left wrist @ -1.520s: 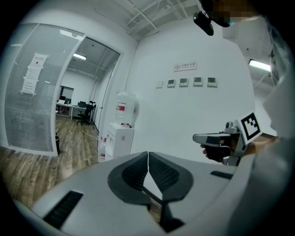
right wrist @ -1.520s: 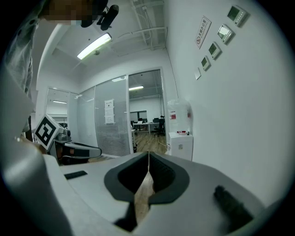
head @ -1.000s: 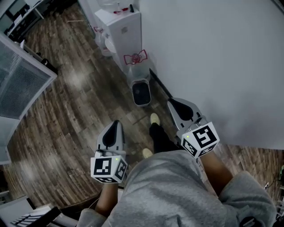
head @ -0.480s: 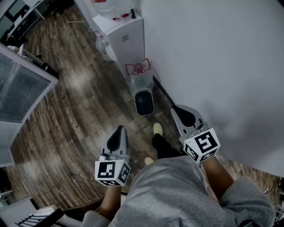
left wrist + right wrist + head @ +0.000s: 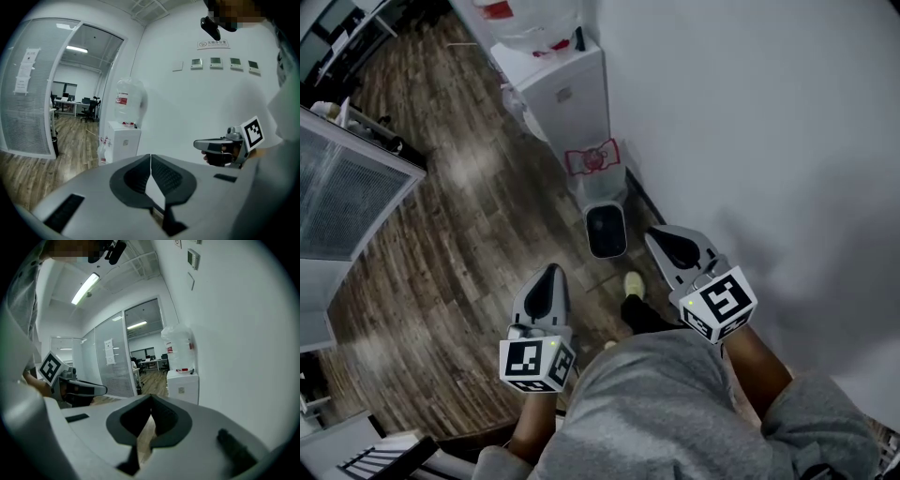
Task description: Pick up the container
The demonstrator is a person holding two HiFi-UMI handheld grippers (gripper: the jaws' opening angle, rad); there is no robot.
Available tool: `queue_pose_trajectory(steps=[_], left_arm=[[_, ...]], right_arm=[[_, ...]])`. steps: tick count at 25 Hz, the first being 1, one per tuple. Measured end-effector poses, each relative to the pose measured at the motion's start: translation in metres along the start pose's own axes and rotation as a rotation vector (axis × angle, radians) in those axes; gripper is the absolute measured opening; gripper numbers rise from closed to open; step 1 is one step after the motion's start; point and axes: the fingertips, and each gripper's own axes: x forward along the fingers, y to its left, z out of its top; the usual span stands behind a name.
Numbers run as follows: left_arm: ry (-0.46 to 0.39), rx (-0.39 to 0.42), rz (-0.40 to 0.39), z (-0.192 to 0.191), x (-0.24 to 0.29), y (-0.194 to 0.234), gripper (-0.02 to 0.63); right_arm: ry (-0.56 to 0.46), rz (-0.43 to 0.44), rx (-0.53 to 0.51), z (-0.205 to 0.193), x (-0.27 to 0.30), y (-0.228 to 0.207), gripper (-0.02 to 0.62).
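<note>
A small grey bin with a dark inside point(image 5: 607, 230) stands on the wood floor by the white wall. Just behind it is a clear container with a red bow-shaped mark point(image 5: 595, 162). My left gripper point(image 5: 549, 274) is held at waist height, left of the bin, its jaws shut and empty; in the left gripper view its tips point(image 5: 150, 157) meet. My right gripper point(image 5: 654, 236) hovers just right of the bin in the head view, high above the floor, also shut on nothing point(image 5: 151, 399). Each gripper shows in the other's view: right point(image 5: 220, 146), left point(image 5: 77, 389).
A white water dispenser point(image 5: 558, 80) with a bottle on top stands against the wall beyond the containers point(image 5: 123, 140) point(image 5: 182, 383). A glass partition point(image 5: 347, 178) lies to the left. The white wall point(image 5: 750, 122) runs close on the right. The person's shoe point(image 5: 632, 283) is near the bin.
The bin and the dispenser have slid lower and nearer in the head view. My right gripper has swung a little left toward the bin. Both grippers stay shut.
</note>
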Motion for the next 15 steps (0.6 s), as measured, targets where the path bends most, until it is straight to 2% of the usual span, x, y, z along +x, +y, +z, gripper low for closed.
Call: queue_pose_trajectory(steps=[9,15], left_arm=[[0.03,-0.006,0.069,0.007,0.046,0.01,0.02],[0.057,0.006,0.082,0.008,0.062,0.01,0.02]], right_arm=[[0.012,0.033,0.018,0.004,0.025,-0.048,0.025],[0.008,0.056,0.047,0.002,0.038,-0.061,0.025]])
